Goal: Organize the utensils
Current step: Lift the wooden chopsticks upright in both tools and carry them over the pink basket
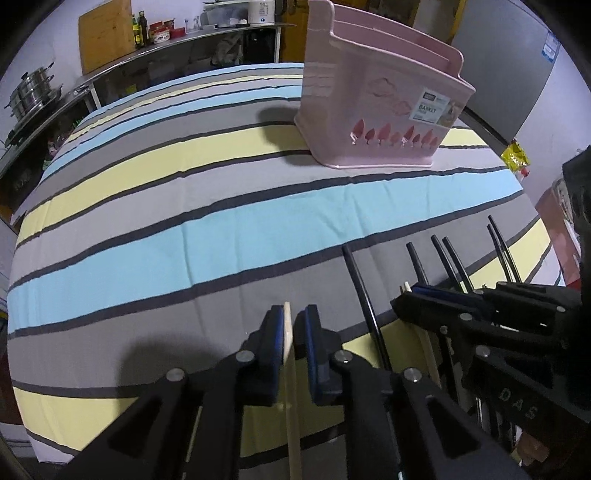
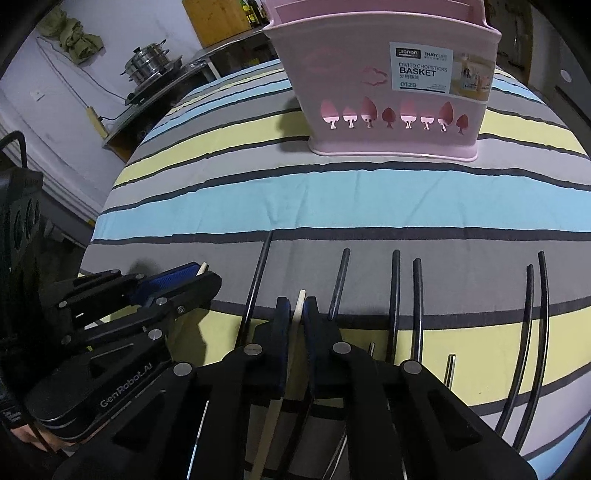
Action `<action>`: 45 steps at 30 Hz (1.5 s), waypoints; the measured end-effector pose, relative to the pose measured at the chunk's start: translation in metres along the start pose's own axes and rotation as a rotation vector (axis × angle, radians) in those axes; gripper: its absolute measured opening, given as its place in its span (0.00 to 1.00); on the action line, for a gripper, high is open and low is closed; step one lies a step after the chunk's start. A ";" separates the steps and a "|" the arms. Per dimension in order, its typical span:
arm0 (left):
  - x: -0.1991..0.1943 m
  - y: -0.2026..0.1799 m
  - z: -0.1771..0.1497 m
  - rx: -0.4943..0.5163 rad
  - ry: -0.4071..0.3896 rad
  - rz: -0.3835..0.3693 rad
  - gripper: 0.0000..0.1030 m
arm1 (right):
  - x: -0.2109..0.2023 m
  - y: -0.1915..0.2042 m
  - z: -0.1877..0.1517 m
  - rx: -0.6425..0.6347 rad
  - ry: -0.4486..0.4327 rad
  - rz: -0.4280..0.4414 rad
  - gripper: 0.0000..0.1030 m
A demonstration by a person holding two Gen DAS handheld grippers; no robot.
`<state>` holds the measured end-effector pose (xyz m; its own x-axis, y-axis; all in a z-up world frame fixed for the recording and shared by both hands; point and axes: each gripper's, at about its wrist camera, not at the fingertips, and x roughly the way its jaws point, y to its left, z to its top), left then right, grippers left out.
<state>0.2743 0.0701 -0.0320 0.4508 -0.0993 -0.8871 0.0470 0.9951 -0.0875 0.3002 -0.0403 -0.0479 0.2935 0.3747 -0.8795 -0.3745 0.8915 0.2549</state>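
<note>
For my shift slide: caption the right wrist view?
Right gripper pinching a pale chopstick, pink basket ahead.

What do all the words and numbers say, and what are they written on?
"DIVIED CHOPSTICKS BASKET" and "0129": on the sticker on the pink basket.
"ENJOY LIFE": top of the same sticker; the dark logo beside it, the Chinese line and the small print are too small to read.
"GenRobot_AI": on the left gripper body.
"DAS": on the right gripper body; the rest is cut off.
The bottle and jar labels on the counter are too blurred.

Matt striped cloth (image 2: 332, 192), glossy pink plastic basket (image 2: 384, 122), pale wooden chopstick (image 2: 300, 306)
</note>
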 end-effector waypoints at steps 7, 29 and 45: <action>-0.020 0.004 0.003 -0.023 -0.034 -0.016 0.05 | -0.017 0.005 0.004 0.002 -0.039 0.023 0.06; -0.146 -0.002 0.019 0.005 -0.291 -0.044 0.05 | -0.146 0.042 0.008 -0.104 -0.307 0.034 0.04; -0.163 -0.013 0.042 -0.035 -0.372 -0.108 0.05 | -0.186 0.027 0.022 -0.124 -0.426 0.010 0.04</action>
<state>0.2371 0.0736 0.1327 0.7376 -0.1915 -0.6476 0.0844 0.9776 -0.1929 0.2552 -0.0804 0.1312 0.6159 0.4775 -0.6266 -0.4743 0.8598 0.1891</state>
